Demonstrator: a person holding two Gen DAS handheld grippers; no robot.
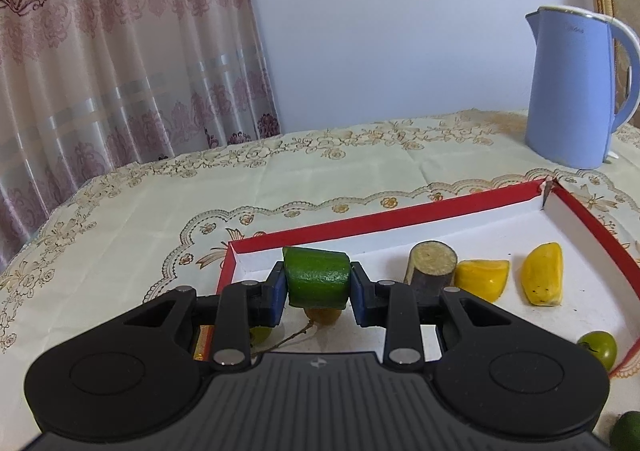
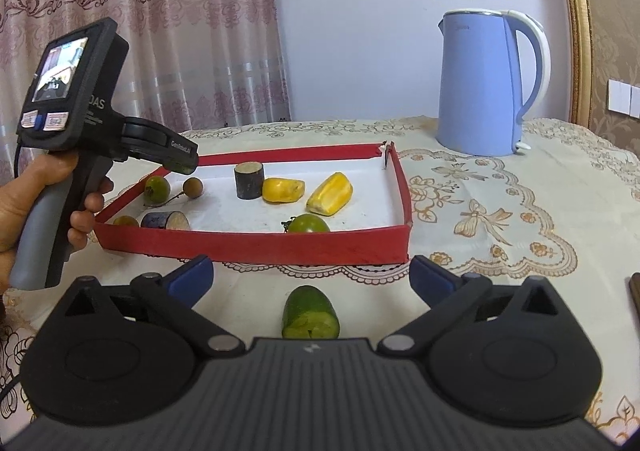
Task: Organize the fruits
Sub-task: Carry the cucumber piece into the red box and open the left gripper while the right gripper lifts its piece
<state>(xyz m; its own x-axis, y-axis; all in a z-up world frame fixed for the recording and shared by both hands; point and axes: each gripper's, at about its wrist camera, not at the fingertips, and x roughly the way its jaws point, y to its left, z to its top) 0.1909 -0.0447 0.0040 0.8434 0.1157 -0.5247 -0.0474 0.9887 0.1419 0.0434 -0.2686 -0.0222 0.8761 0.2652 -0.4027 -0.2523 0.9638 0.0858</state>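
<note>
Fruit sorting, partway done. The red-walled tray (image 2: 256, 247) on the desk (image 2: 500, 211) already holds most of the pieces: a dark-skinned cane section (image 2: 249, 181) standing upright toward the far side, two yellow wedges (image 2: 283, 190) (image 2: 330, 194) to its right, a green tomato-like fruit (image 2: 309, 224) against the near wall, and at the left end a round green fruit (image 2: 156, 189), a small brown fruit on a stem (image 2: 193, 186), an orange-brown fruit (image 2: 126, 221) and a second cane section lying on its side (image 2: 165, 219).

Two green cut pieces remain. The left claw (image 1: 319, 287) is clamped on one green piece (image 1: 318, 277), held above the tray's left end, apparently about to be set down. The other green piece (image 2: 311, 313) lies on the desk outside the tray, just in front of its near wall; the right claw (image 2: 312, 275) has its jaws spread wide to either side of it, pads not touching, so this piece is judged still to be picked up and placed.

A blue kettle (image 2: 480, 91) stands at the far right, well apart from the tray.

Legible writing: the left handheld unit (image 2: 76, 91) shows "DAS" on its body, the start of the word hidden, and a partly legible white word beginning "Gen" on its arm. Faint lettering high on the kettle is too pale to read.
</note>
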